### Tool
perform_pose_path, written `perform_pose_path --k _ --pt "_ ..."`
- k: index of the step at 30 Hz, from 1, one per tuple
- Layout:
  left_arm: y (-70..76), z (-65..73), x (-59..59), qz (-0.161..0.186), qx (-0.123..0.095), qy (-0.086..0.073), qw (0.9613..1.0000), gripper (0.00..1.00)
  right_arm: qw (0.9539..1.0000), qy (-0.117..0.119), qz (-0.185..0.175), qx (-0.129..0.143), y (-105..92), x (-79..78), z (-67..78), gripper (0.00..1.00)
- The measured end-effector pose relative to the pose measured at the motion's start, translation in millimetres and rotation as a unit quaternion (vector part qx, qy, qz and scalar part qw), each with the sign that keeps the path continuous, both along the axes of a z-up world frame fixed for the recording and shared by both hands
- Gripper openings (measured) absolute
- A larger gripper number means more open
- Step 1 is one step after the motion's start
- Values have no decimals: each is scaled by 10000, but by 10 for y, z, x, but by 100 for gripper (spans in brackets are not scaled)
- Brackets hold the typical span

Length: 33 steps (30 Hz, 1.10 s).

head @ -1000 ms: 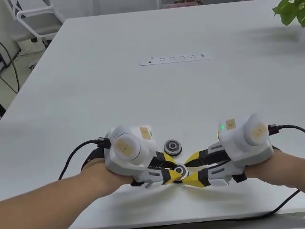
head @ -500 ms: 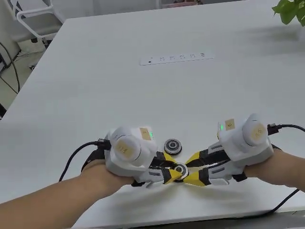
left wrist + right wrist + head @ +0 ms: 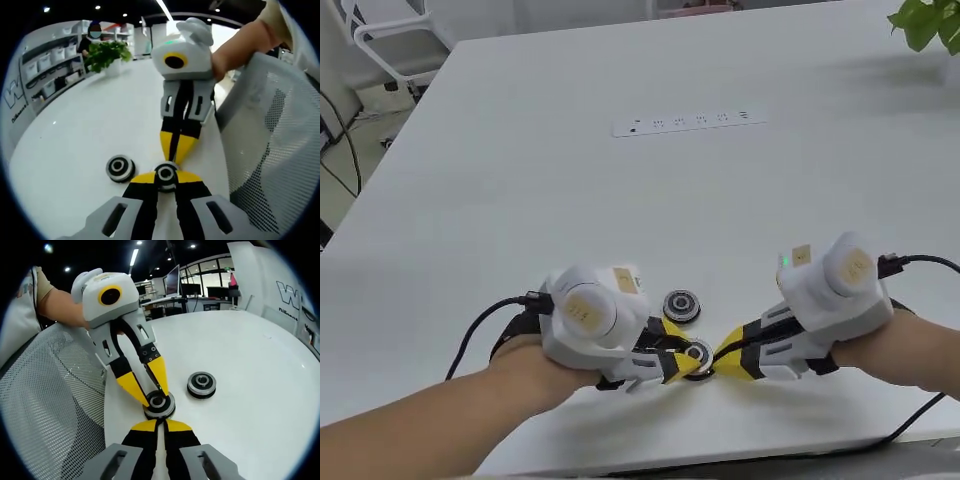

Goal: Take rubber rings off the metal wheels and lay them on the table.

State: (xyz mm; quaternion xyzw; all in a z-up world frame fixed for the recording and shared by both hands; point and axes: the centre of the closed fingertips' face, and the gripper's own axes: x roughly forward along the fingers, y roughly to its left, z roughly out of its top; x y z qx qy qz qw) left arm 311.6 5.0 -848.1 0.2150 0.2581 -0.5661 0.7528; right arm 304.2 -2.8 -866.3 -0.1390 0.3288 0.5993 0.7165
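- My left gripper (image 3: 166, 176) is pinching a small metal wheel (image 3: 159, 403) between its yellow tips, one tip on each side. It holds the wheel low over the white counter (image 3: 620, 220), close to the near edge, and I cannot tell whether the wheel rests on the surface
- My right gripper (image 3: 161, 426) has its tips pressed together, and their point touches the wheel's rim where the black rubber ring (image 3: 170, 409) sits. I cannot tell whether any rubber is caught between them
- The ring looks seated all the way round the wheel, so I judge it not yet off
- A second wheel (image 3: 681, 305), with its ring on, lies flat on the counter just beyond the two grippers
- Risk: if the right tips have only a sliver of rubber, or none, a pull would slip off and the ring would snap back into place
- Risk: the left grip is on a small round part, so a hard pull from the right could twist the wheel out of the tips. This near the edge, it could roll off the counter
- Risk: a ring that comes free suddenly may stretch and fly off instead of being laid down
- Risk: the grippers face each other tip to tip, so a slip could knock them together or bump the second wheel
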Motion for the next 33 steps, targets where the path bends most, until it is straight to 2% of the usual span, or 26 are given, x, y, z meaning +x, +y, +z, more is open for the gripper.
perform_pose_path --k 10,11,15,25,30,32,33 --pt "9 -3 12 50 43 -15 10000 12 9970 512 -559 150 -31 44 27 0" --pt "9 -4 12 54 59 -23 10000 12 9955 640 -664 198 -36 49 34 0" --pt "12 -5 12 69 63 -19 10000 12 9916 876 -892 342 -60 66 64 0" --pt "11 -9 6 70 63 -15 10000 12 9852 1196 -1111 529 -44 30 128 0" --pt "12 -8 5 85 51 -3 10000 12 9848 1224 -1145 457 -50 37 90 0" --pt "13 -7 5 89 54 -6 9999 12 9829 1288 -1221 492 -47 45 90 0" --pt "14 -7 4 93 59 -7 9999 12 9799 1385 -1319 573 -45 61 95 0"
